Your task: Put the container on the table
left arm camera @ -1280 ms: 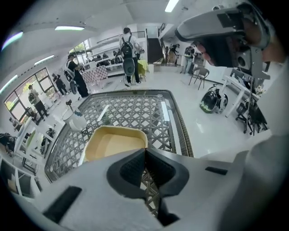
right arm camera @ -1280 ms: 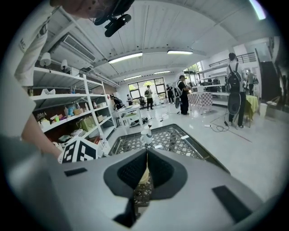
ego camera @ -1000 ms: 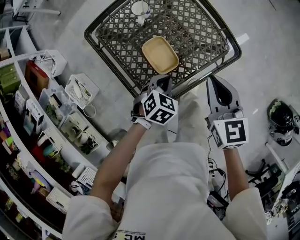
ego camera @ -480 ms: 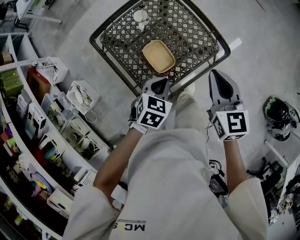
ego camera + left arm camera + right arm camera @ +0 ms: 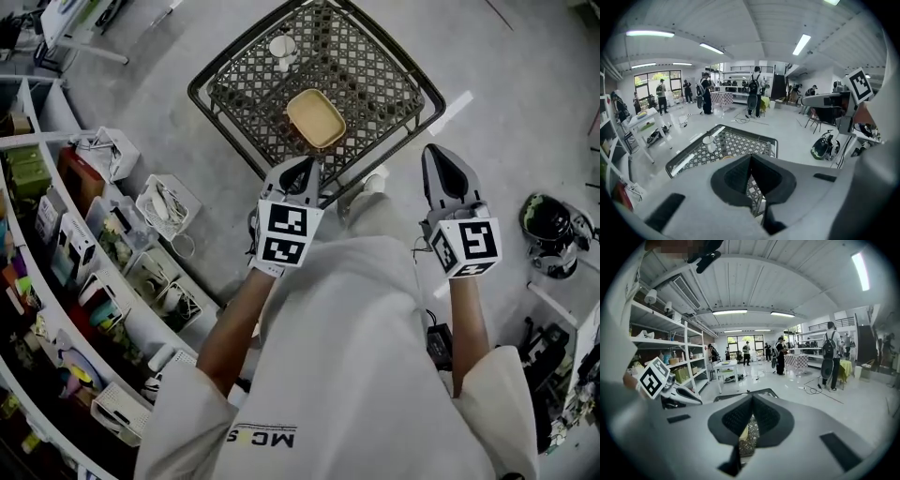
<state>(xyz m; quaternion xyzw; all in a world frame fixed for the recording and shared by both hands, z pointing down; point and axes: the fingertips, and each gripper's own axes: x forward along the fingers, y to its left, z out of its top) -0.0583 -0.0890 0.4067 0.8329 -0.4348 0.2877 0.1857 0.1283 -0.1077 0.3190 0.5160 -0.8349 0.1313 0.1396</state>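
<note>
Grey concrete floor spread beneath a lattice-topped desk [image 5: 375,70], and crowded shelves [image 5: 66,244] curved away on the outer side of the left tongs [image 5: 303,169]. The yellow container [image 5: 316,119] sat upright on the lattice. It stood apart from a white cup [image 5: 281,47], which was farther out from both tools.

Neither tool touched the container. The left tongs pointed at the desk's near edge, with the container just ahead of their tips and slightly toward the right tongs [image 5: 436,155]. Their own camera showed the jaws pressed together with nothing between them, only lattice visible past the gap below the tips. The right tongs hung over the floor off the desk's near corner, jaws likewise together and empty. From them the container lay ahead and well across toward the left tongs.

The container's long axis ran slantwise, from far on the left tongs' side to nearer on the right tongs' side.

Judging by this, the placing looked finished. Any further adjustment would fall to the left tongs, which would first need to part.
</note>
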